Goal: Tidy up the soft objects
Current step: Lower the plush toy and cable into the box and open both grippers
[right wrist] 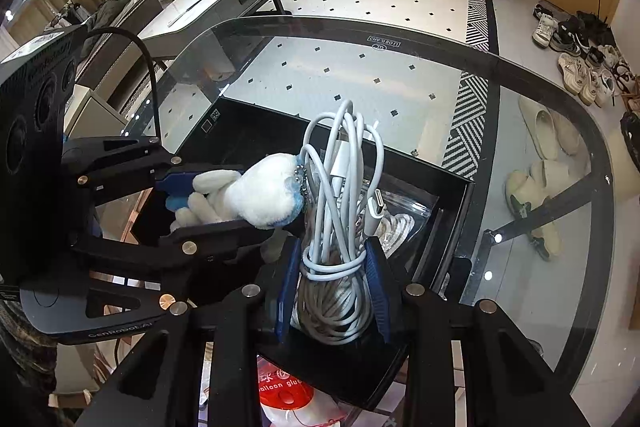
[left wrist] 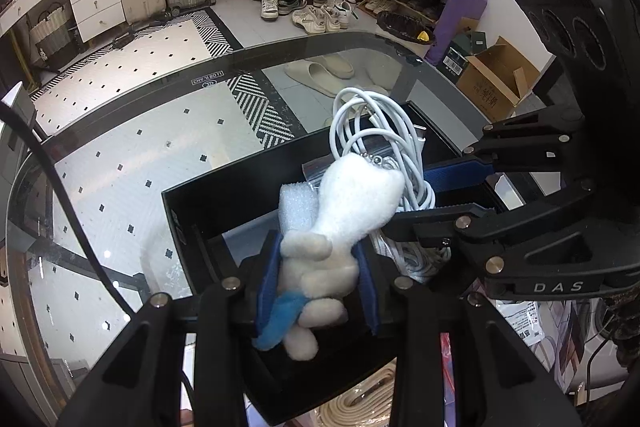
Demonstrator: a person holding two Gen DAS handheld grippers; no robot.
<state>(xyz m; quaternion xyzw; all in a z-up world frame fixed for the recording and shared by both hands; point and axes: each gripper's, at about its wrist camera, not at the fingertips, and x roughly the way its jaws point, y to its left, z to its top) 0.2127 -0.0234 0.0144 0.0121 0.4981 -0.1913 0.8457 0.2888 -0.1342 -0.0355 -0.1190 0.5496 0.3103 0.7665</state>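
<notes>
My left gripper is shut on a white plush toy with a blue scarf and a bead chain, held over the black box. The toy and the left gripper also show in the right wrist view. My right gripper is shut on a coiled white cable with a USB-C plug, also above the box. In the left wrist view the right gripper holds the cable just right of the toy. A white foam piece lies in the box.
The box sits on a glass table, whose far rim curves round. A clear plastic bag lies inside the box. Under the glass are slippers. A red-labelled packet lies below the near edge. A black wire crosses the left.
</notes>
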